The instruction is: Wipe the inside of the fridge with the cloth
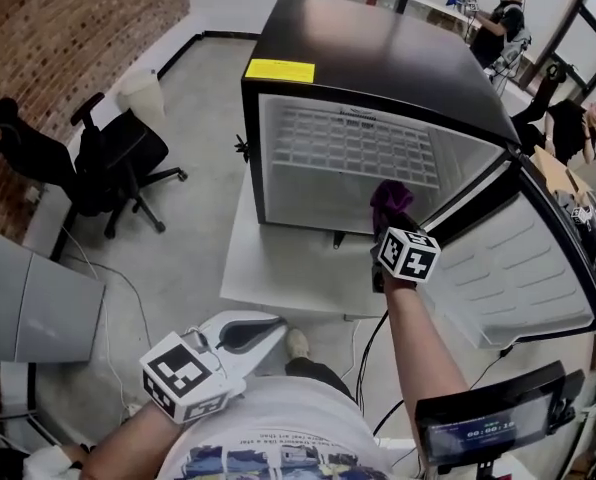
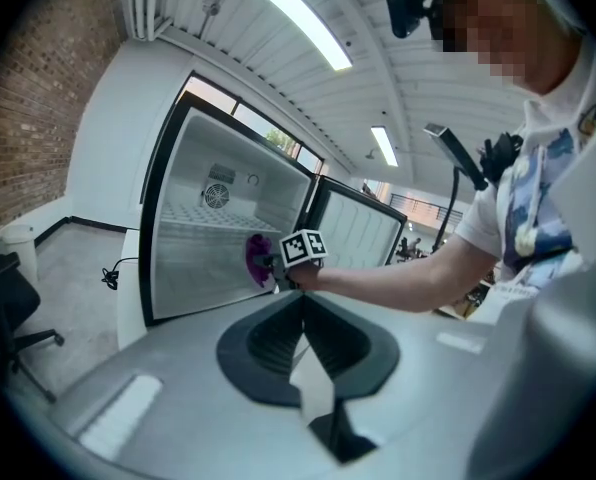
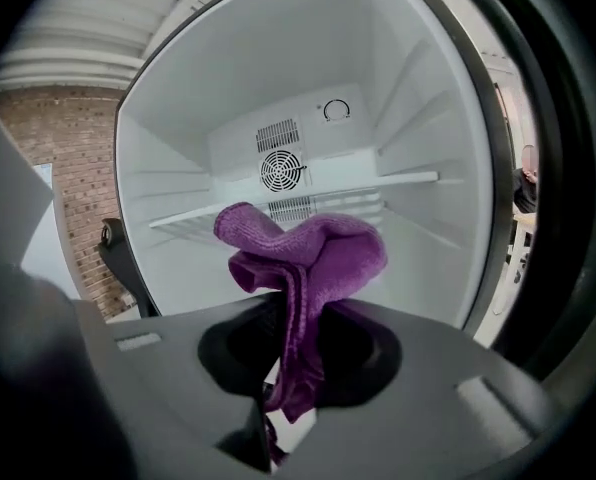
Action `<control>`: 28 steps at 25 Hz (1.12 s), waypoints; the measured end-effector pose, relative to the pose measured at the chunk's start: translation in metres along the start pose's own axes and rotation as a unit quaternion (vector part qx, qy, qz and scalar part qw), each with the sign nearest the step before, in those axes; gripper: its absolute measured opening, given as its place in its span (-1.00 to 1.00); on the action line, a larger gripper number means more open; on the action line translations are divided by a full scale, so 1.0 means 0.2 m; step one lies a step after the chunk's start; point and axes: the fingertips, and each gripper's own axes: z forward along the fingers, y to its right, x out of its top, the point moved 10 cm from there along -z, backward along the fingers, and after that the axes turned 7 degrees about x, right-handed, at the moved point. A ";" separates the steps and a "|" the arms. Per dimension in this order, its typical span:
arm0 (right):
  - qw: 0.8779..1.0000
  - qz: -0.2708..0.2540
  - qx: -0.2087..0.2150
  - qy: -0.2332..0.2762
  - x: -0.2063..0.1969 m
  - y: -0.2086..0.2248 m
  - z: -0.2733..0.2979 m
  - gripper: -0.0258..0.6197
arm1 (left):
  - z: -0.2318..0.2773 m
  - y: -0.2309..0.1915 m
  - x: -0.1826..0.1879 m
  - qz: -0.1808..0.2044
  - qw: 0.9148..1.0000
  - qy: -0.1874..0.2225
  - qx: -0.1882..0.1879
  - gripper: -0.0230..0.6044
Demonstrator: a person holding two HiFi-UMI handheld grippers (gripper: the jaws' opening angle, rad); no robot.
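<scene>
A black mini fridge [image 1: 378, 58] stands on a white platform [image 1: 278, 268], its door [image 1: 518, 258] swung open to the right. The white inside [image 1: 348, 153] holds a wire shelf [image 3: 278, 208] and a round fan grille [image 3: 280, 171] on the back wall. My right gripper [image 1: 388, 226] hovers at the lower right of the opening, shut on a bunched purple cloth [image 1: 389, 200]. In the right gripper view the cloth [image 3: 308, 253] bulges out past the right gripper [image 3: 296, 318], just outside the cavity. My left gripper [image 1: 270, 330] hangs low near my body, shut and empty; its view shows the left gripper [image 2: 301, 308] pointing at the fridge [image 2: 228, 238].
A black office chair [image 1: 98, 158] and a white bin [image 1: 143, 93] stand to the left near a brick wall. Two people [image 1: 498, 18] are at the back right. A screen on a stand [image 1: 488, 423] sits at the lower right. A cable runs over the concrete floor.
</scene>
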 end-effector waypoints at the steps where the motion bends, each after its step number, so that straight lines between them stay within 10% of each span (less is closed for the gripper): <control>1: 1.000 0.000 0.000 0.001 0.01 0.01 0.02 -0.71 | 0.01 0.00 0.01 0.000 1.000 0.000 0.001 -0.91; 28: 0.996 -0.010 -0.085 0.011 0.01 0.25 0.54 -0.71 | 0.11 -0.23 0.10 -0.015 0.998 -0.003 0.069 -0.91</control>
